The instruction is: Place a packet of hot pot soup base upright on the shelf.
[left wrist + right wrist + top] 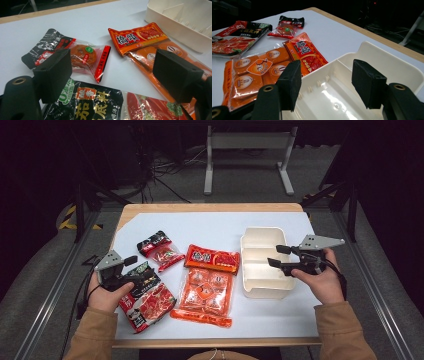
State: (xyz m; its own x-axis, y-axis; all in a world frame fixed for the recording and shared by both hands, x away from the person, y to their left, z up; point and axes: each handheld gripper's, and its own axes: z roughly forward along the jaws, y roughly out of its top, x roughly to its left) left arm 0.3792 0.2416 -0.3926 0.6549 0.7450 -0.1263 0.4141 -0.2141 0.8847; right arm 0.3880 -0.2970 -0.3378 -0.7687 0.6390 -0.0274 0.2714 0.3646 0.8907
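1. Sauce packets lie on the white sheet covering the counter (220, 222): a large black-and-red packet (145, 297) at the near left, a small black-and-red packet (160, 251) beyond it, and a big orange packet (207, 287) in the middle.
2. A cream divided tray (262, 262) sits just right of the orange packet, its compartments bare in the right gripper view.
3. The left gripper (131, 261) hovers over the large black-and-red packet's far end; its fingers (53, 73) stand wide apart, holding nothing.
4. The right gripper (279, 256) hangs over the tray, fingers (368, 85) spread and clasping nothing.
5. Whether the left fingers touch the packet beneath is hard to judge.
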